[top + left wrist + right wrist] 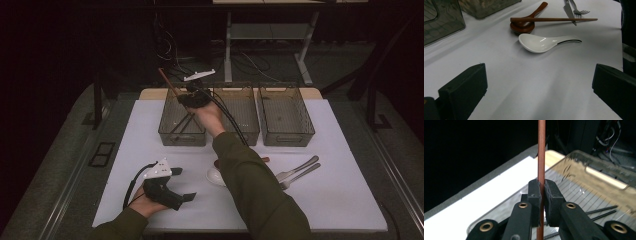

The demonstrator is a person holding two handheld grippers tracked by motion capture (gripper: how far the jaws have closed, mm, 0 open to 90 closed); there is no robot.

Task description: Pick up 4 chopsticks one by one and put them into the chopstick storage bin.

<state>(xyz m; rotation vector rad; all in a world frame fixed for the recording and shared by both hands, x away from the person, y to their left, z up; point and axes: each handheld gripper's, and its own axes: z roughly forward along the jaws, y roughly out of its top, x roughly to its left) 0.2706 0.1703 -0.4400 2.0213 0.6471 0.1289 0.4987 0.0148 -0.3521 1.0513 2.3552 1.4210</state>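
one chopstick [541,150] between pinching fingers [534,192]

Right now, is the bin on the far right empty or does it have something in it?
Empty, as far as it shows: the right bin has a bare floor in the high view, while the left bin holds dark chopsticks.

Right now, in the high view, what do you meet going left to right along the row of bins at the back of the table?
Left bin, over which the right gripper holds a brown chopstick → middle bin → right bin.
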